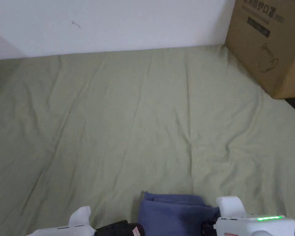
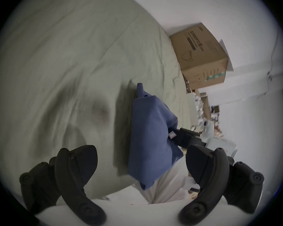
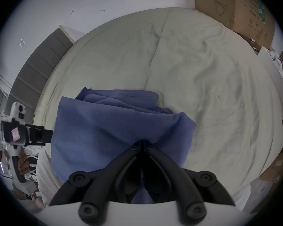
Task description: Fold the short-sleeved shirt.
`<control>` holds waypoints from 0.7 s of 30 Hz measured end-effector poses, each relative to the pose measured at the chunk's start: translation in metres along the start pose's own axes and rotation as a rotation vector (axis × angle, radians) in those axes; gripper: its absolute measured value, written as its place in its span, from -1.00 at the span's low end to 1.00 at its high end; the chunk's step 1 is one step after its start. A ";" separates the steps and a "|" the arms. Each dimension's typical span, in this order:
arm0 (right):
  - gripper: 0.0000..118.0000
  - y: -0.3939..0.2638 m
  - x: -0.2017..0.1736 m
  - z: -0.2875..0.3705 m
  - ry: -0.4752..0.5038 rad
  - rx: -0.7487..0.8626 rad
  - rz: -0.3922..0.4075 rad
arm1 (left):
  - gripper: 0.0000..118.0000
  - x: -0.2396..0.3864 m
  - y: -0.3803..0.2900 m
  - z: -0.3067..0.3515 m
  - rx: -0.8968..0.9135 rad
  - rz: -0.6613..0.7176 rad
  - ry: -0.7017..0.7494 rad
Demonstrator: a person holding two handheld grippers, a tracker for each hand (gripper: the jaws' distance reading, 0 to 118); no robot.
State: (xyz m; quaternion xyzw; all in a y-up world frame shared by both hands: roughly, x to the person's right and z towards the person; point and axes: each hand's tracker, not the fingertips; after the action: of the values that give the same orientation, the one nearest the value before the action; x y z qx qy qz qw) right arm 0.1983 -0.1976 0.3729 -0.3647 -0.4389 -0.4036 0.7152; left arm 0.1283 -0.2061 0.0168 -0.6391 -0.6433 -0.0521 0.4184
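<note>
I see the shirt (image 3: 121, 128) as soft, matt blue knit cloth. The bed sheet (image 1: 150, 123) looks like creased, matt green cotton – the cardboard box (image 1: 266, 43) is dull brown paperboard. My right gripper (image 3: 142, 144) shows matt black plastic jaws.

Pale green sheet (image 1: 137, 123) covers the bed, creased, long wrinkles running front to back. Plain white wall (image 1: 113, 21) behind it, small dark mark on it. Brown cardboard box (image 1: 266, 46) stands at the bed's far right corner against the wall. Grey padded headboard (image 3: 39, 63) along the bed's left edge in the right gripper view. Cluttered shelves (image 2: 203, 108) past the box, blurred. Soft, even light.
</note>
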 end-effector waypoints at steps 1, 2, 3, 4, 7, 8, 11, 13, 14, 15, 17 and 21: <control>-0.96 -0.001 0.000 0.003 -0.002 0.000 0.006 | 0.89 -0.008 0.003 -0.010 -0.006 0.025 -0.035; -0.96 -0.001 0.000 0.003 -0.003 0.002 0.010 | 0.89 -0.013 0.006 -0.020 -0.022 0.053 -0.044; -0.96 -0.002 -0.001 0.003 -0.004 0.003 0.013 | 0.90 -0.015 0.007 -0.029 -0.035 0.089 -0.038; -0.96 -0.002 -0.001 0.003 -0.005 0.005 0.013 | 0.91 -0.017 0.008 -0.042 -0.054 0.116 -0.064; -0.96 -0.001 -0.001 0.004 -0.007 0.001 0.002 | 0.97 -0.015 0.015 -0.058 -0.084 0.055 -0.154; -0.96 -0.001 -0.002 0.003 -0.010 -0.002 0.004 | 0.97 -0.011 0.017 -0.062 -0.116 0.011 -0.169; -0.96 0.001 -0.009 0.004 -0.039 -0.009 0.026 | 0.78 0.004 0.017 -0.071 -0.145 -0.009 -0.131; -0.96 0.001 -0.015 0.005 -0.067 -0.013 0.053 | -0.05 0.015 0.018 -0.077 -0.150 -0.023 -0.139; -0.96 0.001 -0.018 0.005 -0.083 -0.013 0.065 | -0.23 0.017 0.019 -0.083 -0.144 -0.073 -0.002; -0.96 0.002 -0.019 0.006 -0.090 -0.015 0.071 | -0.28 0.015 0.020 -0.089 -0.165 -0.097 0.011; -0.96 0.003 -0.023 0.008 -0.096 -0.021 0.078 | -0.46 0.000 0.025 -0.078 -0.174 0.006 -0.115; -0.96 0.011 -0.033 0.019 -0.053 -0.010 0.048 | -0.52 -0.012 0.026 -0.057 -0.160 0.036 -0.155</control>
State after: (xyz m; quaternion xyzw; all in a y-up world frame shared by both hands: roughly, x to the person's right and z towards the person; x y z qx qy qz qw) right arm 0.1920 -0.1681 0.3476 -0.3890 -0.4467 -0.3787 0.7111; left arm 0.1753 -0.2452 0.0345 -0.6839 -0.6561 -0.0462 0.3157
